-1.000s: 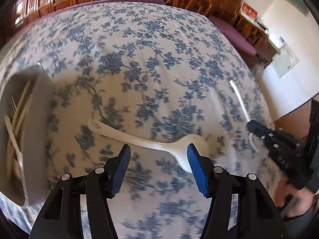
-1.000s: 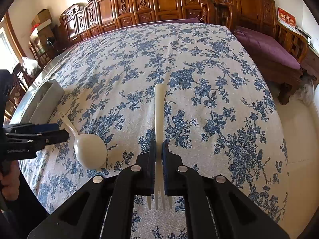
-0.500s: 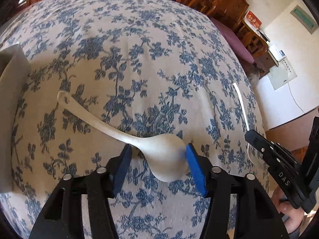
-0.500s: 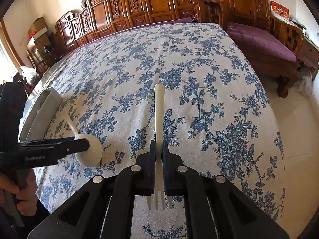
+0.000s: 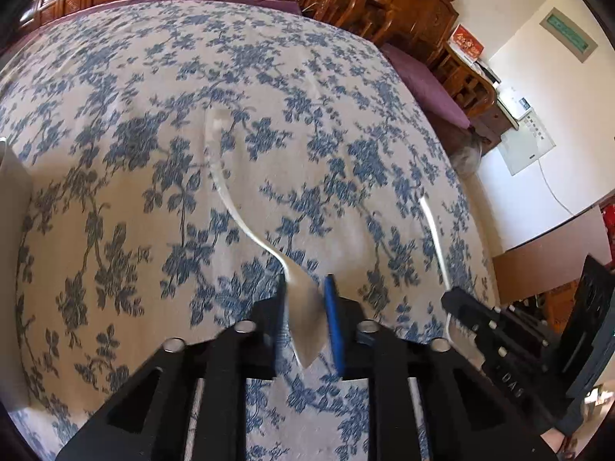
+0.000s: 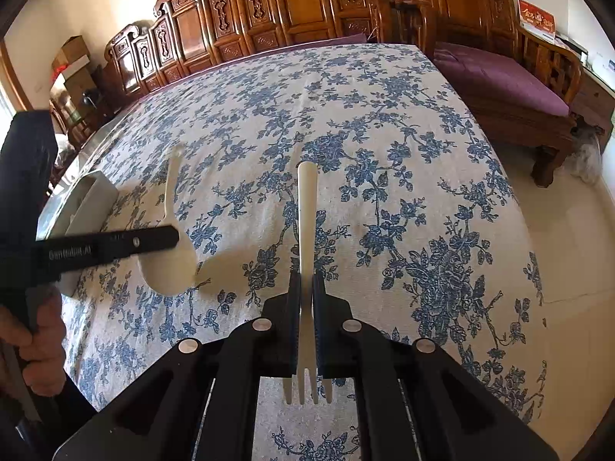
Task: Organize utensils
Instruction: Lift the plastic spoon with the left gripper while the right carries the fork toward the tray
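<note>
My left gripper (image 5: 305,288) is shut on the bowl of a white plastic spoon (image 5: 303,319), whose handle (image 5: 226,192) points away over the blue-flowered tablecloth. The spoon (image 6: 169,265) and the left gripper (image 6: 169,238) also show in the right wrist view, lifted off the cloth. My right gripper (image 6: 306,280) is shut on a white plastic fork (image 6: 306,207), tines toward the camera, handle pointing forward. The fork (image 5: 434,238) and right gripper (image 5: 453,303) show at the right of the left wrist view.
A grey utensil tray (image 6: 92,203) stands at the table's left edge; its corner shows in the left wrist view (image 5: 11,184). Carved wooden chairs (image 6: 269,23) line the far side. A bench with a purple cushion (image 6: 499,77) stands at the right.
My left gripper has closed on the spoon's bowl and lifted it, the handle swinging to point away. The right gripper holds the fork as before.
</note>
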The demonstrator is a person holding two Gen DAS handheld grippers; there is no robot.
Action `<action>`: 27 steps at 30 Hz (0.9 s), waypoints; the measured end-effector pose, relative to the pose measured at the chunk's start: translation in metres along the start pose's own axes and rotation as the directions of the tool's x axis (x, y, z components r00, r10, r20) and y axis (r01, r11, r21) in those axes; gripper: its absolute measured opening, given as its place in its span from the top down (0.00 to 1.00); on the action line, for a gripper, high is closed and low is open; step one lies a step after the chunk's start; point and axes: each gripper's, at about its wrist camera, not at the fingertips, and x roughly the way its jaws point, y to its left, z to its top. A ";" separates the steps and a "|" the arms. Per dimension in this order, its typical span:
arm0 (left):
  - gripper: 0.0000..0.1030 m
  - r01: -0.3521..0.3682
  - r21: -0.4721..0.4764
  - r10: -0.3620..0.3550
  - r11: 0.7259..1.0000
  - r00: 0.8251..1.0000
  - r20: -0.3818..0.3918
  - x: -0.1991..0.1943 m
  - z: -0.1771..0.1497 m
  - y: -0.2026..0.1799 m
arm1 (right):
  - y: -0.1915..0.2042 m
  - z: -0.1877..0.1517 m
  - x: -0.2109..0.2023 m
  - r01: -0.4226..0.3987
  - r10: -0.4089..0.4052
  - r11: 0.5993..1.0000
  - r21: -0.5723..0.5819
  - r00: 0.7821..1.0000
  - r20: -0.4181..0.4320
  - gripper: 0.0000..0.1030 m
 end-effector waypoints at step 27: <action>0.96 -0.190 0.148 0.177 0.970 0.979 0.099 -0.113 0.002 0.075 | 0.124 0.021 0.008 -0.041 0.039 0.980 -0.193 0.999 -0.014 0.93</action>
